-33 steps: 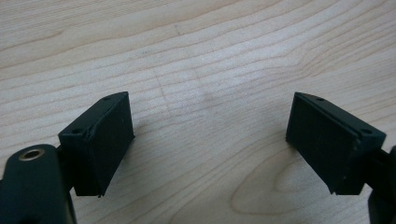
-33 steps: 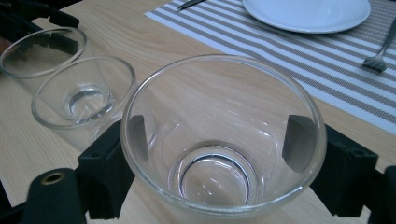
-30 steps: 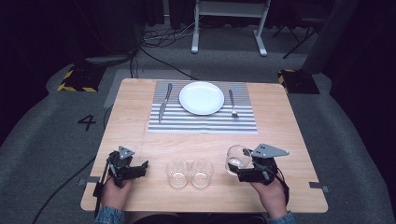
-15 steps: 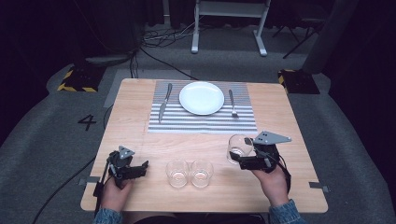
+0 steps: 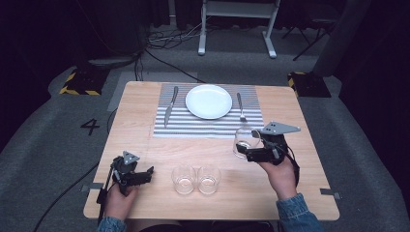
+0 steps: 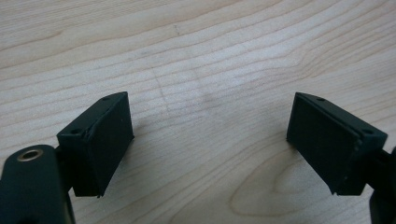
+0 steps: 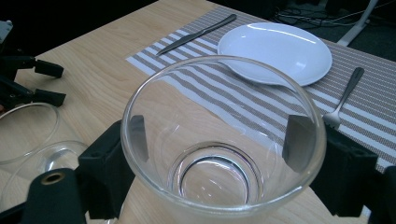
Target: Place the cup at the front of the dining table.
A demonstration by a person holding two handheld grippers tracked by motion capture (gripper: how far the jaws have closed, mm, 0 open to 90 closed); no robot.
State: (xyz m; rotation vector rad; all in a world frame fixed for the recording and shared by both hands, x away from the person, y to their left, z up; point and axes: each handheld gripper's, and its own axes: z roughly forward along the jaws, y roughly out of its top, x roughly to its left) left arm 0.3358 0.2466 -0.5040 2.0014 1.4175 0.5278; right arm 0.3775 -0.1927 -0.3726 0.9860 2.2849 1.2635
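glass: clear tumbler point(image 5: 243, 140), clamped across its walls by the right gripper point(image 5: 251, 153); in the right gripper view the pads press both sides of the glass point(image 7: 219, 140), mouth toward the camera.
change: a second ago this glass sat lower and nearer the table's front edge, right of the glass pair; now it is lifted and carried forward, just short of the placemat's near edge.
right gripper: closed on the glass, off the wood, fork point(image 5: 240, 107) just ahead of it, plate point(image 5: 209, 101) ahead and to its left.
meaning: looks like pick done, transport underway; probable drop spot is near the fork on the placemat point(image 5: 193, 126).
left gripper: point(image 5: 145, 174) jaws wide, nothing between them, resting low over bare table point(image 6: 196, 60); has not moved.
remaining: two glasses point(image 5: 196, 180) stand touching between the grippers, behind the carried one.
risk: smooth wall, slip possible.
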